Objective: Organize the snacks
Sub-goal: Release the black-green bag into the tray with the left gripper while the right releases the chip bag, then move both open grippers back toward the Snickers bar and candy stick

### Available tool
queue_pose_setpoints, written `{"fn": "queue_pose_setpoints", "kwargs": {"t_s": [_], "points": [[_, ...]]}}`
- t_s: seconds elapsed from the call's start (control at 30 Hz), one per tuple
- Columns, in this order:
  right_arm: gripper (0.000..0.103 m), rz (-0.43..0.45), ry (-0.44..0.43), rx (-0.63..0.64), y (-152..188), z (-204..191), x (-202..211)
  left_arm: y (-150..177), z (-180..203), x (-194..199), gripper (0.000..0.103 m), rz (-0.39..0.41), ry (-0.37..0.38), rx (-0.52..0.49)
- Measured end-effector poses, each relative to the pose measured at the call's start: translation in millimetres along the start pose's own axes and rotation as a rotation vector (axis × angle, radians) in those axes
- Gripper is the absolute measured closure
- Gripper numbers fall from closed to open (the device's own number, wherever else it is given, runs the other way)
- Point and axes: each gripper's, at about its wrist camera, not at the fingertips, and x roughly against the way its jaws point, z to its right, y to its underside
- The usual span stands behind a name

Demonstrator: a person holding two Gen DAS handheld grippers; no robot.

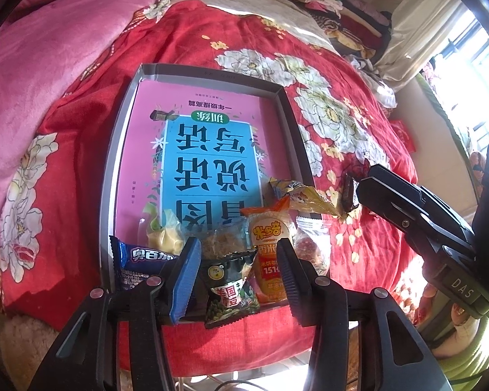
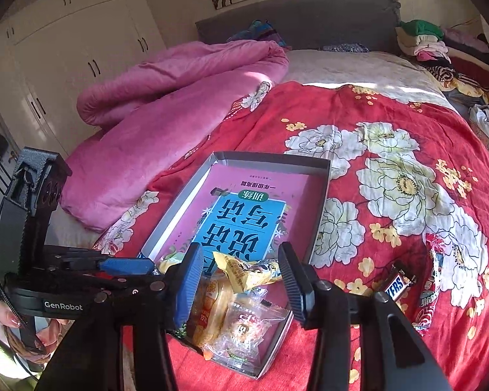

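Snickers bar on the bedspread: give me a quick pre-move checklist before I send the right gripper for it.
1. Right gripper empty: ok, jaws apart, nothing pinched; the yellow packet lies below in the box.
2. Left gripper clear: ok, open over the green pea packet, not gripping.
3. Snickers bar reachable: ok, it lies on the red bedspread outside the box, unobstructed.
4. Neighbour: the long red-and-white candy lies close beside it; whether they touch, cannot tell.
5. Room in the box: ok, its far half shows only the pink book cover.
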Motion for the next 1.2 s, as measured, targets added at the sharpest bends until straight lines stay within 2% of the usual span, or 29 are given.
{"fn": "queue_pose_setpoints", "kwargs": {"t_s": [0.13,0.47,0.87,1.2], "points": [[0.048,0.024,0.000,-0.021,0,6,6,-1,2,4,0.046,0.014,-0.009,-0.002],[0.043,0.061,0.016,-0.042,0,17,20,-5,3,15,0.036,0.051,-0.030,0.015],[0.037,0.104,0.039,-0.048,0,24,35,-9,11,28,0.030,0.095,-0.035,-0.001],[0.034,0.120,0.066,-0.062,3,34,46,-13,22,41,0.029,0.139,-0.032,-0.017]]}}
